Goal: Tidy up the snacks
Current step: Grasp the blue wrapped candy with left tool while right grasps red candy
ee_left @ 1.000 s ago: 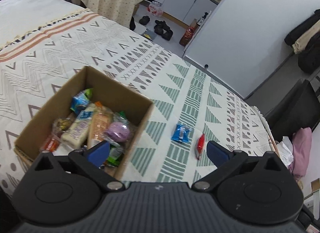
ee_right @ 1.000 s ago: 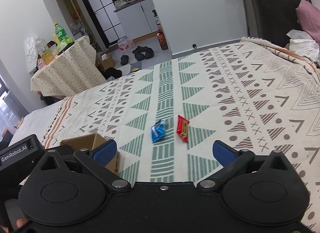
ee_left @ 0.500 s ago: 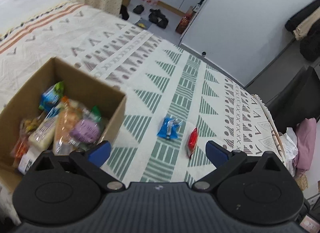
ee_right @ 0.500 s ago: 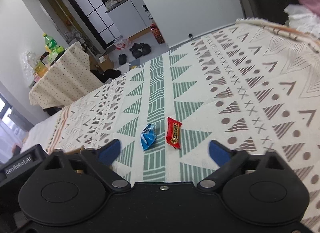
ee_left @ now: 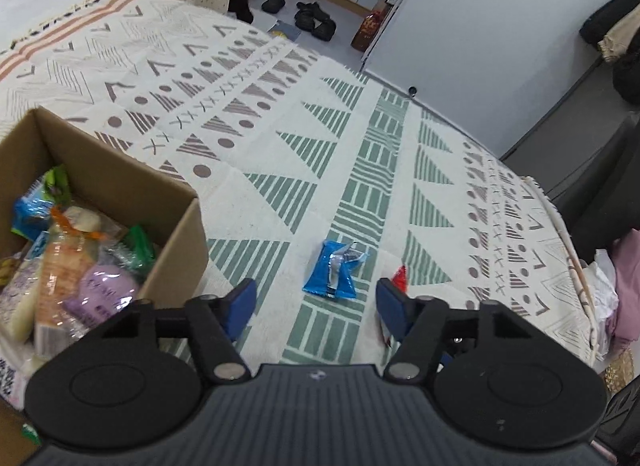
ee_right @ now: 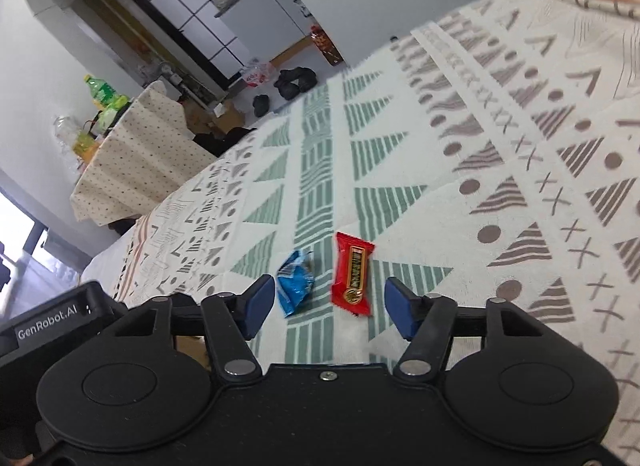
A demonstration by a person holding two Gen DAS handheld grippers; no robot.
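Observation:
A blue snack packet (ee_left: pixel 334 272) and a red snack packet (ee_left: pixel 399 278) lie side by side on the patterned bedspread (ee_left: pixel 280 169). My left gripper (ee_left: pixel 314 306) hovers just short of the blue packet, its jaws closing with nothing pressed between them. In the right wrist view the red packet (ee_right: pixel 353 274) and the blue packet (ee_right: pixel 296 284) both sit in front of my right gripper (ee_right: pixel 330 306), whose jaws are closing too, touching neither. A cardboard box (ee_left: pixel 120 185) holding several wrapped snacks stands at the left.
The bed's far edge drops to a floor with shoes (ee_left: pixel 312 19) and a bottle (ee_left: pixel 370 27). A cloth-covered table (ee_right: pixel 140 153) with bottles stands beyond the bed. The left gripper's body (ee_right: pixel 52 330) shows at the right view's lower left.
Both grippers have come down and forward toward the two packets, which now look larger. Both pairs of jaws have narrowed from wide open. The box has slid to the left view's edge.

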